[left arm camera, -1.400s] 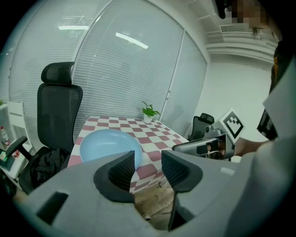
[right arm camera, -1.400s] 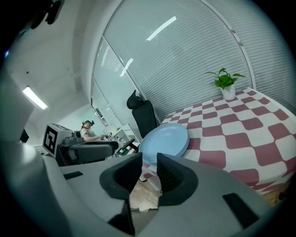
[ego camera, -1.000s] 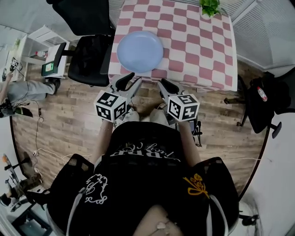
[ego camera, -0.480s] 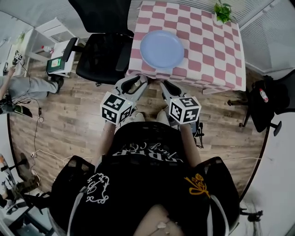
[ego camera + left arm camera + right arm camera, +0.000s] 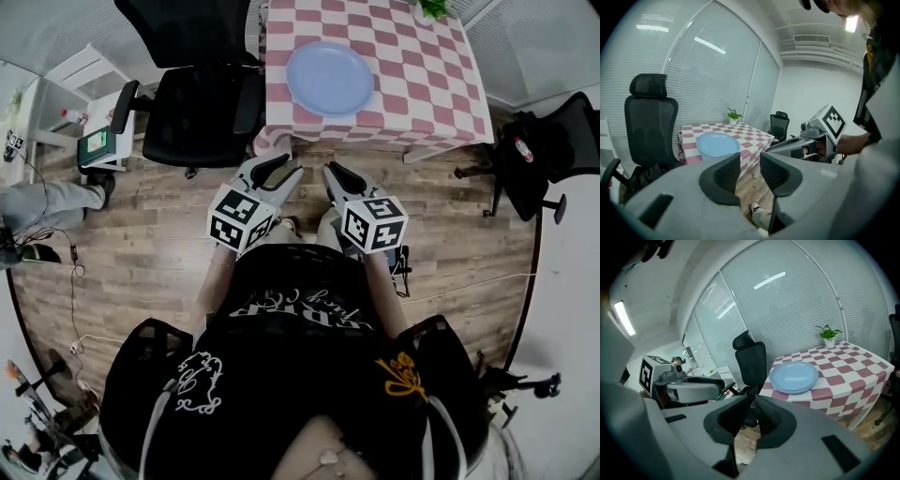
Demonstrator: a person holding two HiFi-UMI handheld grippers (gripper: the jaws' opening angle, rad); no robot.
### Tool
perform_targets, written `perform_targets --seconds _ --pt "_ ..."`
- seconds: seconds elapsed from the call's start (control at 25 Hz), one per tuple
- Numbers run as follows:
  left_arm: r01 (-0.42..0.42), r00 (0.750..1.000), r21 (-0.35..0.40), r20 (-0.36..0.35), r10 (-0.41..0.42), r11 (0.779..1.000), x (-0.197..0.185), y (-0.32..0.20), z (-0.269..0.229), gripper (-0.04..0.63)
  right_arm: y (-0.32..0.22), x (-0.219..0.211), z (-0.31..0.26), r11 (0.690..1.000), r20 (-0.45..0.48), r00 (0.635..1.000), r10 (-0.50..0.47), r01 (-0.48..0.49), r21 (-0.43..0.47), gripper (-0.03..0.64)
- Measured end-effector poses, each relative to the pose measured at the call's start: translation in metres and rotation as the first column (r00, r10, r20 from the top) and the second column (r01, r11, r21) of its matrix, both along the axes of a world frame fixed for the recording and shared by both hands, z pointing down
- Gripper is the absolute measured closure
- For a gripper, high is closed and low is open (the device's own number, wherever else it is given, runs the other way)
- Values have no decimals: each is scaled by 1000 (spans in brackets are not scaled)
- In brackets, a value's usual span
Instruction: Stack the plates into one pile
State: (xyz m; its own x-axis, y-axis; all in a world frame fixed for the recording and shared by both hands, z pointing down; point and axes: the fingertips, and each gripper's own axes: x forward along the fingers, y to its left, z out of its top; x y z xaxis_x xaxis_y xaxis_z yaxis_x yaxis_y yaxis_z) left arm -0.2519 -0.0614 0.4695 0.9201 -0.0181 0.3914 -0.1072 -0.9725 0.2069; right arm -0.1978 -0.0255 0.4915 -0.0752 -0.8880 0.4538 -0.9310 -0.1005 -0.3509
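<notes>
Drawn back from the counter (image 5: 441, 84) since a second ago: left hand-held gripper (image 5: 281, 166) is held half-open, empty; right hand-held gripper (image 5: 334, 174) has just been closing, tips brought together on nothing. Plates (image 5: 329, 77) are piled well ahead of both; stacking is judged done.

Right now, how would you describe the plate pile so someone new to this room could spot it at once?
Find the pink-and-white checked table beside the black office chair. On the chair side of it sits the pile of pale blue plates. It is the only round, plain-coloured thing there; the small potted plant stands at the far corner.
</notes>
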Motion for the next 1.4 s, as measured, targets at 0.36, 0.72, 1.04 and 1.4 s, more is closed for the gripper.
perform_targets --seconds 0.36,0.72,1.04,1.4 --pt "-27 999 -6 -29 27 1000 -14 12 -3 454 11 -22 -2 1000 -24 1000 -6 5 -21 572" --pt "15 999 -2 -37 -15 1000 -3 26 -16 453 26 -10 -12 999 -32 998 -45 44 -26 577" --pt "14 999 -2 -31 -14 1000 8 60 -18 453 49 -5 -13 997 -27 997 -74 73 -25 578" --pt "23 1000 -3 -21 -23 1000 14 72 -15 453 62 0 -10 996 -23 996 -85 85 -29 578"
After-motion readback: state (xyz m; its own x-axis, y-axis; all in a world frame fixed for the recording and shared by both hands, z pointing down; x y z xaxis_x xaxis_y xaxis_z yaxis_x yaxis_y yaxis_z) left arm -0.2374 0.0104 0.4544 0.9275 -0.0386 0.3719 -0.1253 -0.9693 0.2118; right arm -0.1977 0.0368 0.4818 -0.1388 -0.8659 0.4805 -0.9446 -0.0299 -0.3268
